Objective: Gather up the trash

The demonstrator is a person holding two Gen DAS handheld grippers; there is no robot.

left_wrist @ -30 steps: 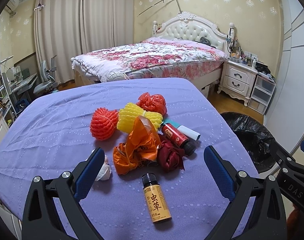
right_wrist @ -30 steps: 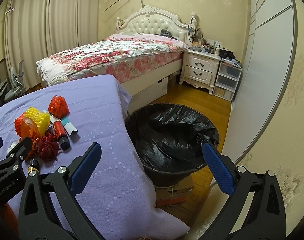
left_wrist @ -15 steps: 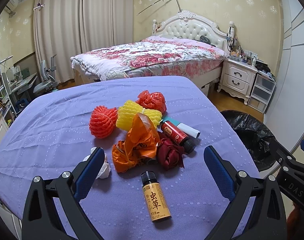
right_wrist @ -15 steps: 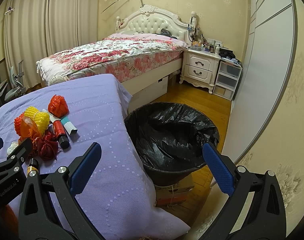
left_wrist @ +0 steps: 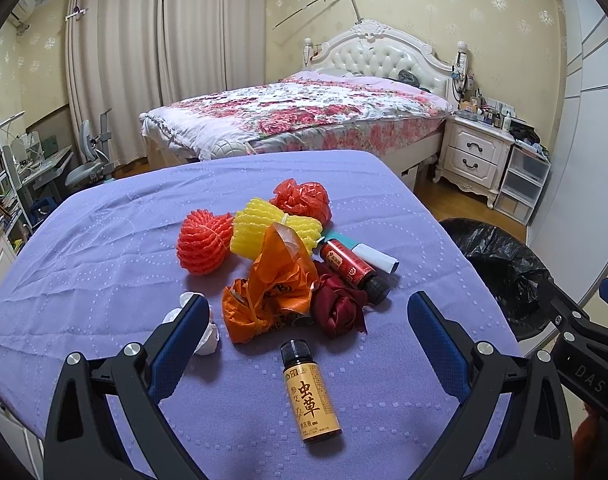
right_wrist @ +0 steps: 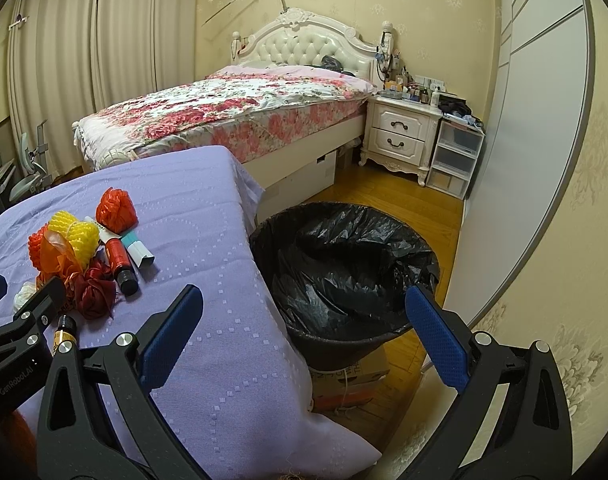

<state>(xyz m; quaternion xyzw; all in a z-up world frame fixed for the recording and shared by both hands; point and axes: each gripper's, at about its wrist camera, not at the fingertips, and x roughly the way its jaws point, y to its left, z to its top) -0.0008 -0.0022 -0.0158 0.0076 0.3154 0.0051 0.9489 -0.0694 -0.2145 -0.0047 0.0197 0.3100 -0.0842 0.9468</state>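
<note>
Trash lies heaped on the purple-covered table (left_wrist: 104, 248): an amber bottle (left_wrist: 311, 394) nearest me, a dark red wrapper (left_wrist: 337, 308), an orange plastic bag (left_wrist: 270, 284), a red bottle (left_wrist: 349, 266), a white tube (left_wrist: 377, 258), red (left_wrist: 203, 242), yellow (left_wrist: 268, 226) and orange-red (left_wrist: 302, 200) foam nets, white tissue (left_wrist: 206, 340). My left gripper (left_wrist: 304, 324) hangs open over the amber bottle, holding nothing. My right gripper (right_wrist: 304, 316) is open, straddling the table edge and the black-lined trash bin (right_wrist: 343, 272). The pile (right_wrist: 84, 248) shows at its left.
The bin (left_wrist: 503, 264) stands on the wooden floor right of the table, on a cardboard box (right_wrist: 347, 380). Behind are a floral bed (left_wrist: 304, 116), a white nightstand (left_wrist: 475, 156), plastic drawers (right_wrist: 455, 160) and a wardrobe wall (right_wrist: 523, 140). A desk and chair (left_wrist: 88, 160) are far left.
The left gripper has drawn back slightly, so the amber bottle sits a little higher between its fingers. The right view has barely shifted. Both grippers stay open.
</note>
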